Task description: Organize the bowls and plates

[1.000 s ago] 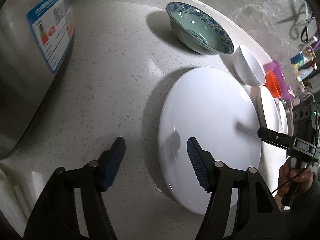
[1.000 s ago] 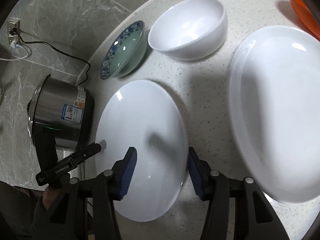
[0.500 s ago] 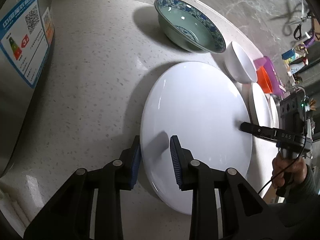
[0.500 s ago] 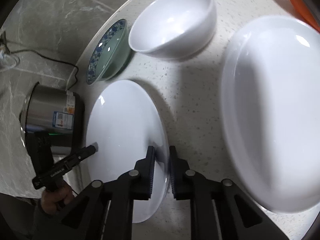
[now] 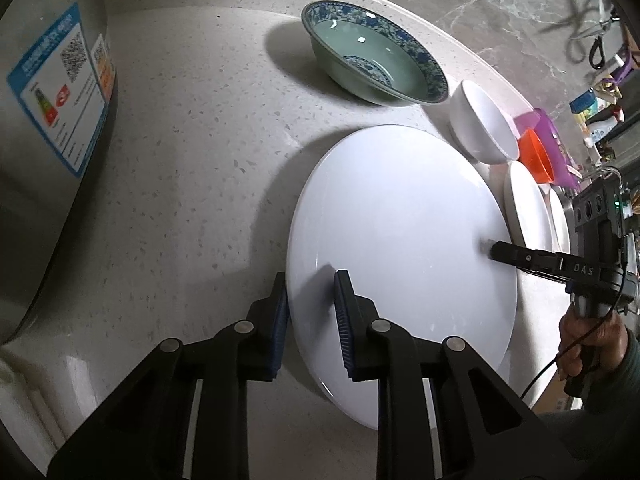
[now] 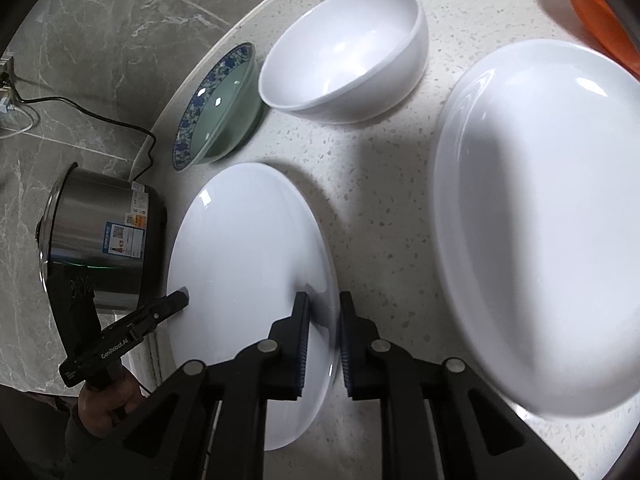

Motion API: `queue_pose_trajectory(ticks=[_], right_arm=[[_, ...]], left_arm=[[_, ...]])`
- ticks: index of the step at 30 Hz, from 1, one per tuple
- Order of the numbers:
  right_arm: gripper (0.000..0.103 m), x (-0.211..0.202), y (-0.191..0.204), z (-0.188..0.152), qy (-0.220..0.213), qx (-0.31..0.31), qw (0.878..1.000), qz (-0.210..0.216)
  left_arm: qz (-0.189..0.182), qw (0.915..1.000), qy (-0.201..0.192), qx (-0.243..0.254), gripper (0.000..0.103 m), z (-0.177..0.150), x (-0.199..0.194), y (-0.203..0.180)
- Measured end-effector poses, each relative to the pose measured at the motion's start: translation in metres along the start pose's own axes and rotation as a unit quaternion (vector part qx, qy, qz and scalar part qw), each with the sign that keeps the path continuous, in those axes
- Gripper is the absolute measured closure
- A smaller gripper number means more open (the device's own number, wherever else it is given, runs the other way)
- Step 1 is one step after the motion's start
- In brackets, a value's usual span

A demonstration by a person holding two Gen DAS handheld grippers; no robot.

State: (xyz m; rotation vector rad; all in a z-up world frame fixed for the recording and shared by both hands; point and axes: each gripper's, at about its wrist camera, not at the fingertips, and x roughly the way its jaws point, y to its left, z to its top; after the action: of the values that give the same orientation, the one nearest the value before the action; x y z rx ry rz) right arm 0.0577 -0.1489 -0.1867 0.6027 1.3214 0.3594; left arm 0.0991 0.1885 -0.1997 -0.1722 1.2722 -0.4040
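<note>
A round white plate lies flat on the speckled counter. My left gripper straddles its near-left rim; its jaws are closing, with one pad under the edge and one on the top face. From the opposite side, my right gripper is shut on the rim. Each gripper's tip shows in the other view: right gripper, left gripper. Behind the plate stand a green bowl with a blue patterned rim and a white bowl.
A large white oval dish lies right of the plate, with an orange bowl and a purple container beyond it. A steel rice cooker stands at the left, its cable running along the marble wall.
Both grippers went from wide open around the plate's rim to closed down on it. The plate and bowls have stayed where they were.
</note>
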Motion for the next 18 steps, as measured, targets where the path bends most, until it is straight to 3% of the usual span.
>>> queue_pose_trajectory(ticks=[9, 18], right_arm=[[0.087, -0.055, 0.005, -0.041, -0.025, -0.014, 1.000, -0.006], [0.086, -0.095, -0.041, -0.099, -0.033, 0.031, 0.999, -0.030]], left_arm=[[-0.019, 0.9992, -0.007, 0.033, 0.084, -0.037, -0.040, -0.044], [-0.033, 0.9950, 0.038, 0.086, 0.084, -0.098, -0.025, -0.105]])
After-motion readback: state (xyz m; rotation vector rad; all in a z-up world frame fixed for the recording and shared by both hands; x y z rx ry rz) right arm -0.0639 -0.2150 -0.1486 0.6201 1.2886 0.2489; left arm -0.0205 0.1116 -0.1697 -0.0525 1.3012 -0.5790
